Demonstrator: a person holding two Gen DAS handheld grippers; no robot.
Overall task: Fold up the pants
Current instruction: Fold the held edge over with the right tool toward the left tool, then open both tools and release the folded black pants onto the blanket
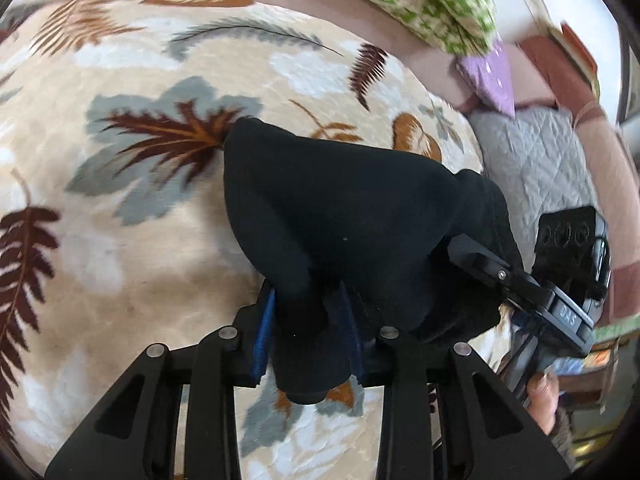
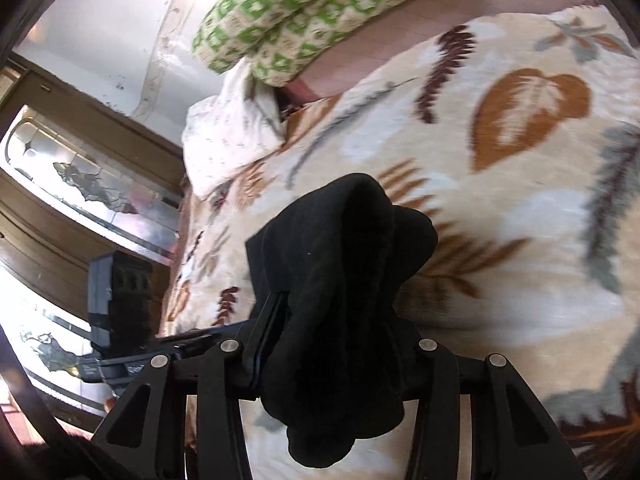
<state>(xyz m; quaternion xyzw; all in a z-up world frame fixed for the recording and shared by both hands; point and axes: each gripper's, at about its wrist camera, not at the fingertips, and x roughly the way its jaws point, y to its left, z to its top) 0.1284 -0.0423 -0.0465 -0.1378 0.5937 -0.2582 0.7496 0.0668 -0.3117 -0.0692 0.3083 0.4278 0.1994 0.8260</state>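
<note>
Both grippers' jaws around black pants (image 1: 340, 208)

pants (image 1: 344, 208): plain black, no pattern
left gripper (image 1: 312, 340): black frame, silver round pins
left pads (image 1: 262, 340): blue strip on the one that shows
right gripper (image 2: 332, 352): black frame, silver round pins
blanket (image 1: 140, 208): cream ground with leaves and feathers in dark maroon, rust brown, grey and white
pillow (image 2: 304, 12): cream with green square motifs
purple cloth (image 1: 490, 76): lilac with small white dots
quilt (image 1: 536, 160): grey, stitched in diamonds
sheet (image 1: 436, 64): dusty pink
white cloth (image 2: 228, 136): white with faint small marks
wall (image 2: 120, 36): white, dark specks
cabinet (image 2: 60, 168): brown wood
</note>
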